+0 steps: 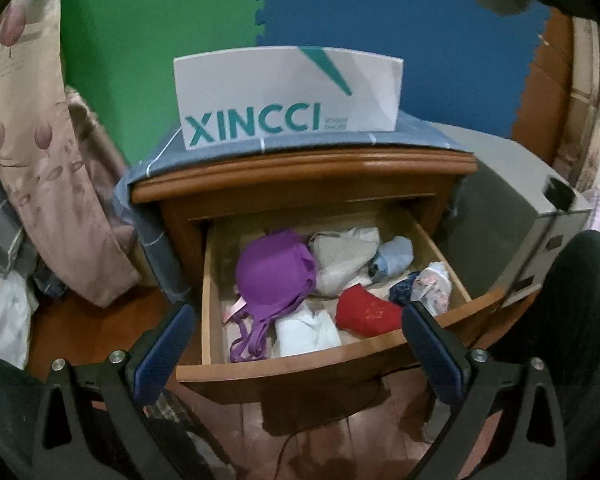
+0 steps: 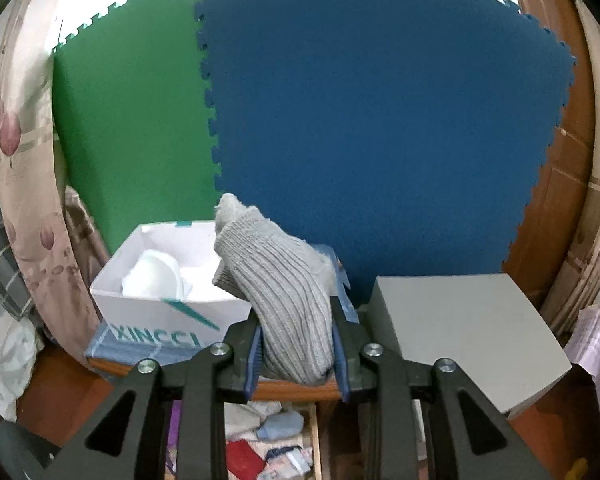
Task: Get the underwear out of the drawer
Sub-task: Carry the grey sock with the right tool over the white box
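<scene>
Dim indoor light, strong fisheye warping, dark corners, slight soft blur throughout.

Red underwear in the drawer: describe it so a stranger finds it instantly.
Find the wooden nightstand with its open drawer. Near the front wall lies the red underwear, beside a folded white piece. It is the only red item, with faint gold marks.
</scene>
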`<move>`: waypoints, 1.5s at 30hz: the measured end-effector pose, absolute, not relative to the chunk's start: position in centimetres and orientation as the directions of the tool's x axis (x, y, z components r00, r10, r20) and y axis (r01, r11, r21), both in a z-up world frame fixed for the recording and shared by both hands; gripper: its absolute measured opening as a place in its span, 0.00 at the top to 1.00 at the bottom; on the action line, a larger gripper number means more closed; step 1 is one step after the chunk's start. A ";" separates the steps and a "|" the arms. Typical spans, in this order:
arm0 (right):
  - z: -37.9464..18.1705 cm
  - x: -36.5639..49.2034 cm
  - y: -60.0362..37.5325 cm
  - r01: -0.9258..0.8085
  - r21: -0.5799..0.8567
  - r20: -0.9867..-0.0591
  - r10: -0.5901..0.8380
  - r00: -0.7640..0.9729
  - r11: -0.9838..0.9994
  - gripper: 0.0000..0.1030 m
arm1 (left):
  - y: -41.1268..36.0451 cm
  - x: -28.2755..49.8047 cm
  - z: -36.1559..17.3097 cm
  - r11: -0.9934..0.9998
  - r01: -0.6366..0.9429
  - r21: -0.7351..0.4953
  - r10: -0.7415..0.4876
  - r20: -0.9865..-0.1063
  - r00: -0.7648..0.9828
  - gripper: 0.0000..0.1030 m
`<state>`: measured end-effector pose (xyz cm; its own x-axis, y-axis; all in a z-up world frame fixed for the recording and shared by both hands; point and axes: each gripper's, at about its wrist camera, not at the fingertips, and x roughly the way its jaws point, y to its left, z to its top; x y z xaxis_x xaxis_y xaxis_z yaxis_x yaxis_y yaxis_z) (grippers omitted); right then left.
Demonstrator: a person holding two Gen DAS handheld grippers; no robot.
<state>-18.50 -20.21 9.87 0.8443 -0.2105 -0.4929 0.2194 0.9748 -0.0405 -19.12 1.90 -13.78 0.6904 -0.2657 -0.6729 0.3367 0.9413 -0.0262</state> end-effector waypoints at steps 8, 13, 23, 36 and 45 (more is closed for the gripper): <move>12.8 -15.0 -17.1 0.204 -0.122 -0.456 -0.237 0.858 0.971 0.71 | 3.9 -18.3 -14.0 0.958 0.278 -0.077 -0.255 -0.675 0.692 0.01; 13.6 -12.5 -15.6 0.206 -0.154 -0.445 -0.254 0.859 0.966 0.71 | 5.2 -17.6 -14.2 0.963 0.225 -0.150 -0.265 -0.697 0.666 0.01; 11.9 -6.6 -11.9 0.253 -0.251 -0.427 -0.342 0.837 0.934 0.71 | 6.4 -17.0 -14.6 0.949 0.189 -0.250 -0.314 -0.728 0.609 0.01; 6.3 -0.4 -10.2 0.200 -0.273 -0.527 -0.320 0.787 0.941 0.71 | 7.6 -16.7 -15.2 0.940 0.159 -0.303 -0.338 -0.746 0.573 0.01; 2.8 3.4 -10.0 0.182 -0.289 -0.581 -0.323 0.747 0.940 0.71 | 7.3 -16.5 -15.7 0.933 0.178 -0.313 -0.358 -0.760 0.542 0.01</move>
<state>3.40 -10.00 2.83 0.7469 -0.3234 -0.5810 0.1822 0.9399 -0.2889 -16.46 7.33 -15.65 0.5425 -0.3584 -0.7598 0.1782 0.9329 -0.3128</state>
